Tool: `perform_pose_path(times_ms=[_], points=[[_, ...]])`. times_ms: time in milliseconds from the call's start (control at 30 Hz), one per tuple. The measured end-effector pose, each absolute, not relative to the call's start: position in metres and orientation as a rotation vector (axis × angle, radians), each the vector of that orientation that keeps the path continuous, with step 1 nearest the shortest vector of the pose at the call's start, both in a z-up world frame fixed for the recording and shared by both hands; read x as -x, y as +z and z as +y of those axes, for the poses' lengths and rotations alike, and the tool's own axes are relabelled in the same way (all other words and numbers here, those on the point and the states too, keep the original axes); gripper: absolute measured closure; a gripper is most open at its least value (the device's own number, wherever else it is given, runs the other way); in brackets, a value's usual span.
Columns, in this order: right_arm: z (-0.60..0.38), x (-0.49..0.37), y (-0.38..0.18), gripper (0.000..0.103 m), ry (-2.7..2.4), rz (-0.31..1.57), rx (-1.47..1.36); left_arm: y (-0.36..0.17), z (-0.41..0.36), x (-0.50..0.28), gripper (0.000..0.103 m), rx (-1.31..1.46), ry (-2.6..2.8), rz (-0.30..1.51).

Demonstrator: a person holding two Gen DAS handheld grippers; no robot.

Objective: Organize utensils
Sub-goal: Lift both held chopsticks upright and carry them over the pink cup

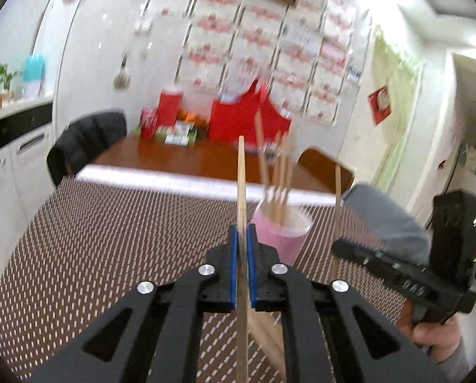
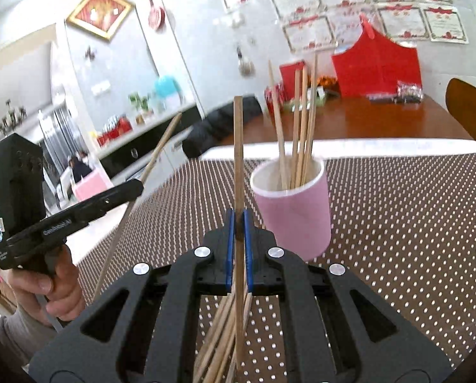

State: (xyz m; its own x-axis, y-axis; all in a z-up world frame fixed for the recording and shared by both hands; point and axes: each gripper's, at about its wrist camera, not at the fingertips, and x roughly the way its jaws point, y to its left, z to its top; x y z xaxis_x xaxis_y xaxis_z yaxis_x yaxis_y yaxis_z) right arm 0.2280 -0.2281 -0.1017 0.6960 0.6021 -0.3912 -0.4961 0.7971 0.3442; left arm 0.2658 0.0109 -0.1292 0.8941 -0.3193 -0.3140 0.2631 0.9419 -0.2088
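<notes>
A pink cup point(image 1: 282, 239) point(image 2: 295, 214) with several wooden chopsticks standing in it sits on the dotted brown mat point(image 1: 110, 255) point(image 2: 397, 223). My left gripper point(image 1: 242, 245) is shut on one chopstick point(image 1: 241, 175), held upright just left of the cup. My right gripper point(image 2: 238, 223) is shut on another chopstick point(image 2: 238, 159), also upright and left of the cup in its view. Each wrist view shows the other gripper with its stick: the right gripper point(image 1: 335, 244) and the left gripper point(image 2: 139, 185). Several loose chopsticks point(image 2: 219, 335) point(image 1: 266, 335) lie on the mat under the grippers.
Beyond the mat is a wooden table point(image 1: 190, 159) with red bags point(image 1: 238, 118) and small packets at its far end. A chair draped with a black jacket point(image 1: 85, 140) stands at the left, another chair point(image 2: 467, 105) at the right. White cabinets run along the left.
</notes>
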Motion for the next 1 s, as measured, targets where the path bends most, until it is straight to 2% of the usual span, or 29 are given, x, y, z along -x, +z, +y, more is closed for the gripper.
perform_pose_path(times_ms=[300,500,733,1000], points=[[-0.245,-0.243,-0.048,0.097,0.609,0.389,-0.259,-0.071,-0.024,-0.282,0.097,0.171,-0.433,0.108],[-0.251,-0.272,-0.005,0.097,0.591,0.301,-0.252,-0.050,-0.040,-0.326,0.097,0.257,-0.519,-0.017],[-0.255,-0.304,0.021,0.097,0.558,0.219,-0.272,-0.057,-0.050,-0.362,0.097,0.302,-0.531,-0.084],[-0.263,-0.333,-0.005,0.097,0.524,0.261,-0.284,-0.086,-0.052,-0.399,0.097,0.301,-0.501,-0.047]])
